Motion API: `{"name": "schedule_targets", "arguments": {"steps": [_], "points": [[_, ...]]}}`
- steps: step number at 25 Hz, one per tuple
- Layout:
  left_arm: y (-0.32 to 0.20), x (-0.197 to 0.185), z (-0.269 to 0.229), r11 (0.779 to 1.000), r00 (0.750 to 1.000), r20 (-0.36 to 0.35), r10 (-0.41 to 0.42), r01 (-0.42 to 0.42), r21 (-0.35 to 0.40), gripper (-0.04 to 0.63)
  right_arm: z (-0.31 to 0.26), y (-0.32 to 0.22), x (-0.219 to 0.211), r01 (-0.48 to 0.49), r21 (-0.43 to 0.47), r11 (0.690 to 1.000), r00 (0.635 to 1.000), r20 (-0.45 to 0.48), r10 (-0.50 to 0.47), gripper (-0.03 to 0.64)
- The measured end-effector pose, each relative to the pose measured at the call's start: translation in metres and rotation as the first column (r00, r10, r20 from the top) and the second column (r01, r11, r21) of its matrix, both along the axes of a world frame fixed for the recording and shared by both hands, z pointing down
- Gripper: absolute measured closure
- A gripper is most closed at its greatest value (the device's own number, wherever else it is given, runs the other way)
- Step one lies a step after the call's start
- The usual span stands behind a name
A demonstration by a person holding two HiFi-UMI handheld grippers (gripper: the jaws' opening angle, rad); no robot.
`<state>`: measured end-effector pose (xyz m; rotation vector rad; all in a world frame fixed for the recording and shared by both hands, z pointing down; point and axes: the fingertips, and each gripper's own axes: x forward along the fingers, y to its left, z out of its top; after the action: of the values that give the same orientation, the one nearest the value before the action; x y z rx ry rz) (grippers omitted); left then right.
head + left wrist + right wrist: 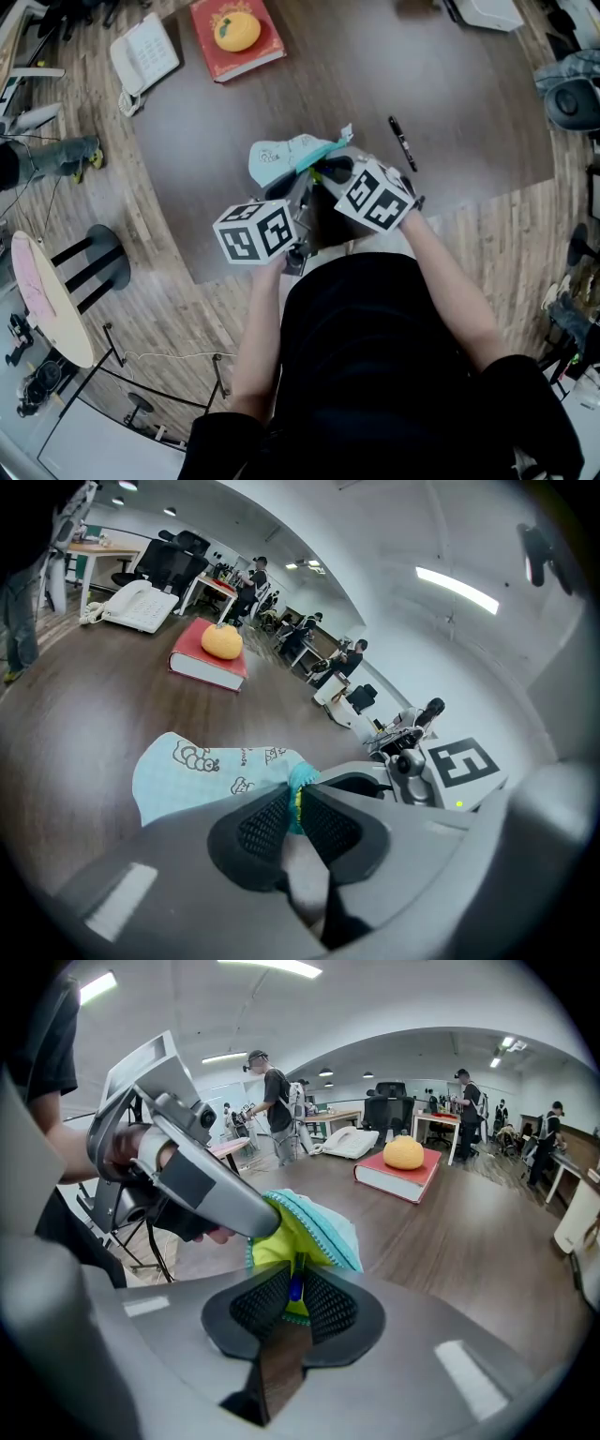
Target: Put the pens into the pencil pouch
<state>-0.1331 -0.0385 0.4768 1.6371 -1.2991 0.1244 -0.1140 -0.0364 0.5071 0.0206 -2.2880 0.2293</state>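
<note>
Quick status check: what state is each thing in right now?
pencil pouch: mouth open, yellow lining showing, held by both tools.
left tool: shut on pencil pouch.
right tool: shut on pencil pouch.
black pen: lying on the table, outside the pencil pouch.
red book: closed, orange on top.
phone: handset on its cradle.

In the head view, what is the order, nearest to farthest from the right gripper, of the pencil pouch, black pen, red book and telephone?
1. pencil pouch: held in the right gripper, mid-table.
2. black pen: lying right of the pouch.
3. red book: far side, left of centre.
4. telephone: far left corner.
</note>
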Motion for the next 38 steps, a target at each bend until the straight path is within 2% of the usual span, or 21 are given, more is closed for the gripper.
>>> {"name": "schedule_targets", "arguments": {"steps": [14, 23, 32, 38], "points": [[0.000, 0.002, -0.001, 1.000, 1.000, 0.006, 0.008, -0.008, 0.001, 0.563, -0.003, -0.001, 0.006, -0.017, -0.001, 1.000, 1.000, 0.008, 0.018, 0.569], [-0.003, 0.003, 0.002, 1.000, 1.000, 0.011, 0.019, -0.019, 0.000, 0.563, -0.007, -0.006, 0.020, -0.063, 0.003, 0.998, 0.998, 0.008, 0.062, 0.569], [-0.013, 0.008, 0.007, 0.999, 0.999, 0.019, 0.049, -0.048, -0.007, 0.563, -0.007, -0.027, 0.051, -0.165, 0.014, 0.986, 0.986, 0.003, 0.165, 0.569], [-0.017, 0.014, 0.010, 0.997, 0.997, 0.027, 0.078, -0.078, -0.017, 0.563, -0.001, -0.047, 0.086, -0.288, 0.016, 0.957, 0.957, -0.013, 0.288, 0.569]]}}
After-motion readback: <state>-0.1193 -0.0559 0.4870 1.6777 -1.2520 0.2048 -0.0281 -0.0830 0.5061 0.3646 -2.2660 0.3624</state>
